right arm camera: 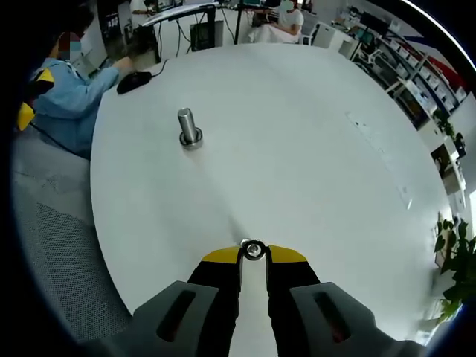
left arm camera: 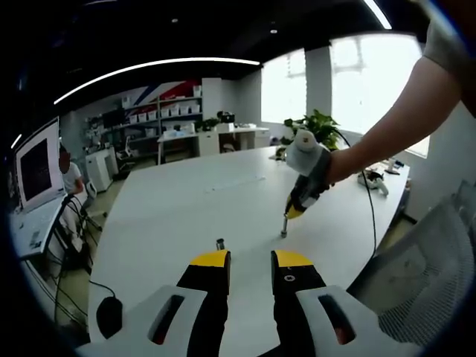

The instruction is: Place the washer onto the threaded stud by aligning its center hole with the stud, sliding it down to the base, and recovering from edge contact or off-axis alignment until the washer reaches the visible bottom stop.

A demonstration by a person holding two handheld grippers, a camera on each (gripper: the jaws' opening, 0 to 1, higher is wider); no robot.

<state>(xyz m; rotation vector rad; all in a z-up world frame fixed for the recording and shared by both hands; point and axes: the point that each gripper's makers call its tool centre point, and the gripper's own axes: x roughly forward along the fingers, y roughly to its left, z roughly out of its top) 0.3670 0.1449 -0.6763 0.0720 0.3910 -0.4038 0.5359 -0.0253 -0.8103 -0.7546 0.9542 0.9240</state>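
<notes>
One broad white surface [right arm camera: 312, 171] carries everything here, with a black mouse [right arm camera: 134, 80] by its far edge near a seated person's sleeve. A stud [right arm camera: 187, 128] stands upright on it, well in from the edges, with a flange at its base; in the left gripper view the stud [left arm camera: 220, 244] sits just beyond the left tool's tips. The right tool [right arm camera: 253, 253] has its jaws nearly closed on the washer [right arm camera: 253, 251], pinching it at the rim so the center hole faces the camera. In the left gripper view the right tool [left arm camera: 291, 213] hangs over the surface with what may be the washer just under its tips; whether it touches the surface I cannot tell. The left tool [left arm camera: 251, 259] hovers with a narrow gap between its jaws and grips nothing.

Washer and stud are well apart, so the carry is the step in hand. To do it well, bring the washer above the stud top, level it so the hole sits square to the stud's axis, then lower slowly. If the rim catches the threads, lift slightly and recentre rather than pushing.
</notes>
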